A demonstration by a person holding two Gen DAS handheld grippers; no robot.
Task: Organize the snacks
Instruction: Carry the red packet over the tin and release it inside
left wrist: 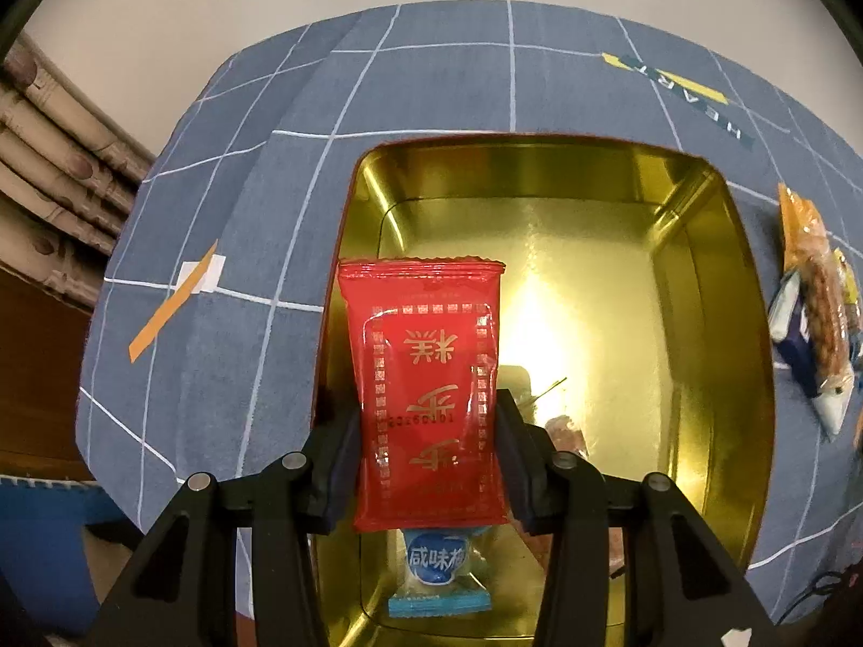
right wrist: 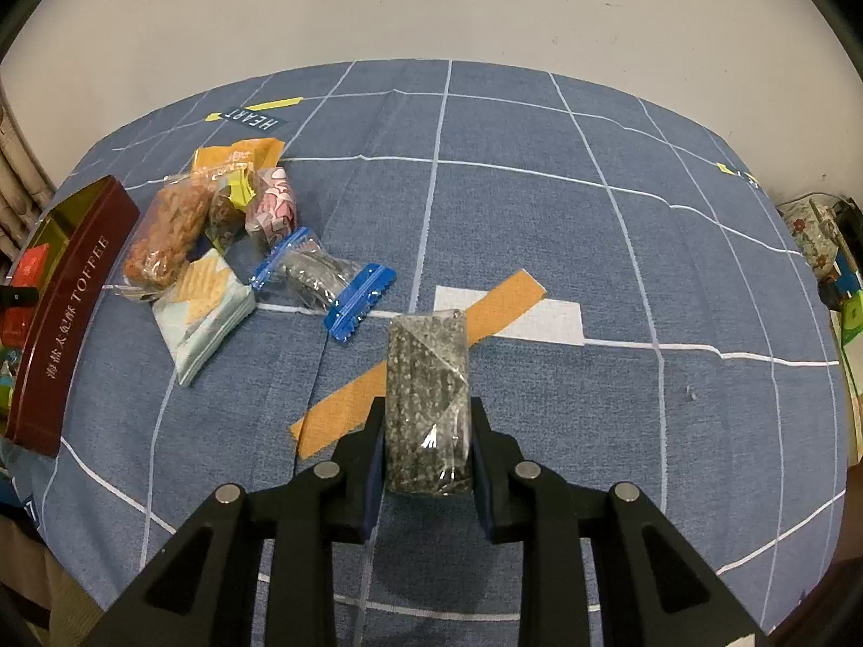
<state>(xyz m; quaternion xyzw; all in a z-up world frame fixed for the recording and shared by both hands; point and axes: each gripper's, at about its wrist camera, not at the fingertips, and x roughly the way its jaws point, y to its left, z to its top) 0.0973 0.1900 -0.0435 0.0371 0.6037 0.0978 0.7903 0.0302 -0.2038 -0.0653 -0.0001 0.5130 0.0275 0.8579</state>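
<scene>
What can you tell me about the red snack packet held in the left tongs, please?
The red snack packet is a glossy foil pouch with gold characters, a dotted gold border and crimped ends. The left tongs clamp its sides, holding it upright above the open gold-lined tin, over a blue-wrapped candy.

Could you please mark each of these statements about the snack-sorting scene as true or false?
1. The left gripper holds a red packet above the gold-lined tin. True.
2. The tin is empty. False: a blue-wrapped candy already lies inside.
3. The right gripper is empty. False: it grips a clear pack of dark speckled snack.
4. Loose snacks lie on the blue cloth beside the tin. True.
</scene>
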